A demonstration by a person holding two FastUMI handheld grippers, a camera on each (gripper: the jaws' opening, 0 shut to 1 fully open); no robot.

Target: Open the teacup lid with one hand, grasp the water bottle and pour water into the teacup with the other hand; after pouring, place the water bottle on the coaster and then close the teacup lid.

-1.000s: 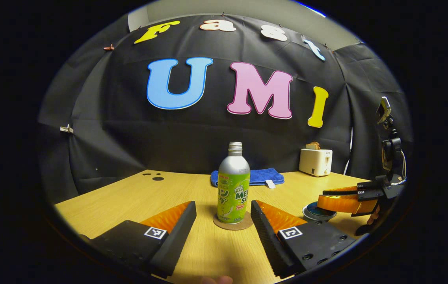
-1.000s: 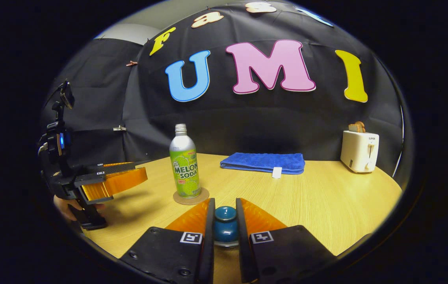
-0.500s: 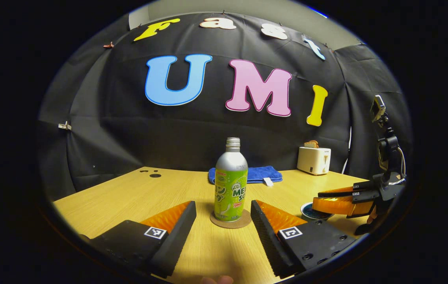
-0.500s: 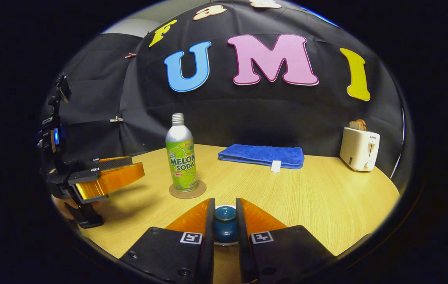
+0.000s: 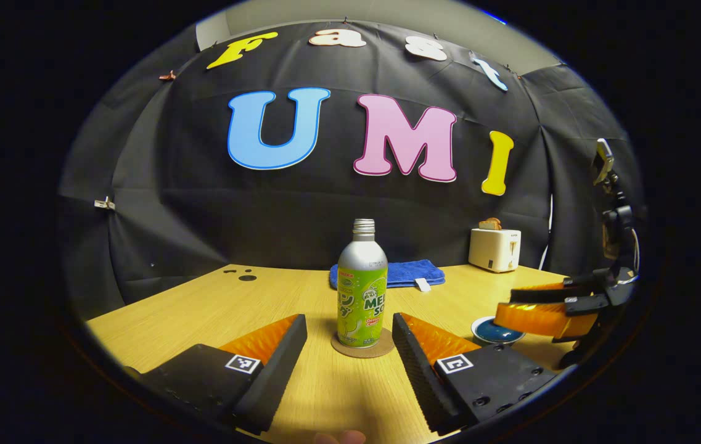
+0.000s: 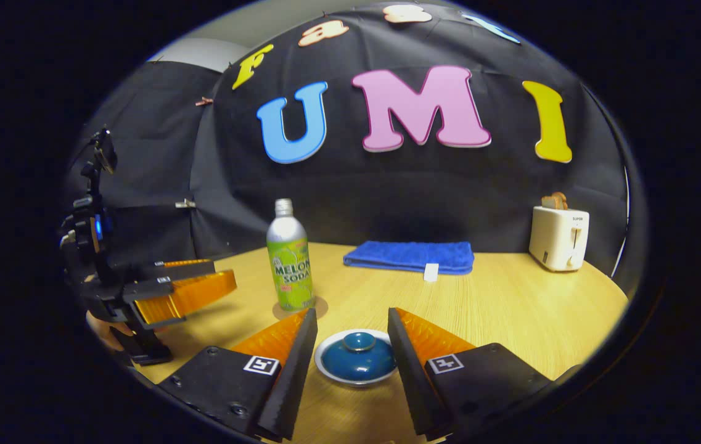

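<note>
Stage: closing phase, by the look of it — the water bottle [image 5: 362, 290] stands upright on the coaster [image 5: 363, 348] near the middle of the table [image 6: 510, 308], and the teacup lid [image 6: 357, 358] sits seated on the teacup, of which a pale rim shows under it, toward the table's near edge. Right gripper [image 6: 350, 345]: fingers spread, one to each side of the lid, not touching it. Left gripper [image 5: 350, 345]: fingers spread wide, aimed at the bottle, apart from it. Next move, as judged: little remains — draw both grippers clear without nudging lid or bottle; whether the lid is fully seated cannot be told. Count: one water bottle, cap off; one coaster; one teacup with one lid; two grippers. Also: one blue towel [image 6: 410, 255], folded, toward the far edge; one toaster [image 6: 558, 237] holding toast at the far right corner; a few dark marks [image 5: 242, 275] at the table's far left.
</note>
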